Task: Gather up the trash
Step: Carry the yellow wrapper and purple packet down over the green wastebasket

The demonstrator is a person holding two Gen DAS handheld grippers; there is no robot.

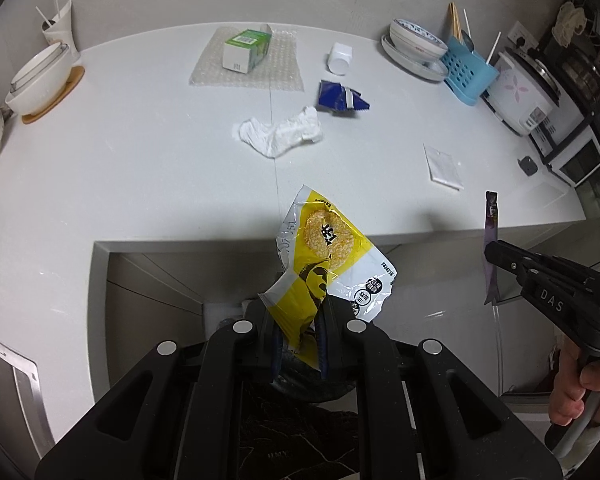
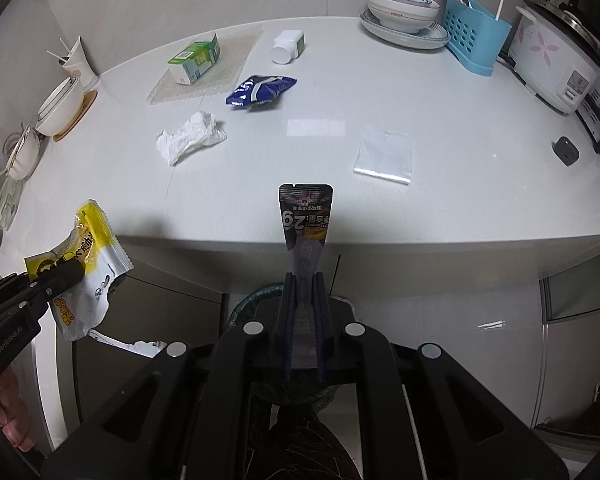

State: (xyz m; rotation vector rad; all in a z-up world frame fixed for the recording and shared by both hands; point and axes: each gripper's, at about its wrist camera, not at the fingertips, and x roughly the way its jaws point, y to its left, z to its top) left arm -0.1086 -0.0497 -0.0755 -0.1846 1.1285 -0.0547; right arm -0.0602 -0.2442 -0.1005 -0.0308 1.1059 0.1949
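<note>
My left gripper (image 1: 298,312) is shut on a torn yellow and white snack wrapper (image 1: 324,256), held just off the front edge of the white counter (image 1: 140,168). My right gripper (image 2: 304,280) is shut on a narrow dark purple sachet (image 2: 306,220) that stands up between its fingers. Each gripper shows in the other's view: the right gripper (image 1: 490,250) at the right, the left gripper (image 2: 74,270) at the lower left. Left on the counter are a crumpled white tissue (image 1: 280,134), a blue snack bag (image 1: 340,98), a flat clear plastic bag (image 2: 384,156), a white bottle (image 2: 286,46) on its side and a green and white carton (image 2: 194,62).
Bubble wrap (image 1: 244,72) lies under the carton. Bowls on a wooden coaster (image 1: 40,80) and a paper cup stand at the far left. Stacked dishes (image 2: 404,12), a blue utensil holder (image 2: 474,38) and a rice cooker (image 2: 556,64) line the back right. A dark round bin rim (image 2: 256,296) shows below the grippers.
</note>
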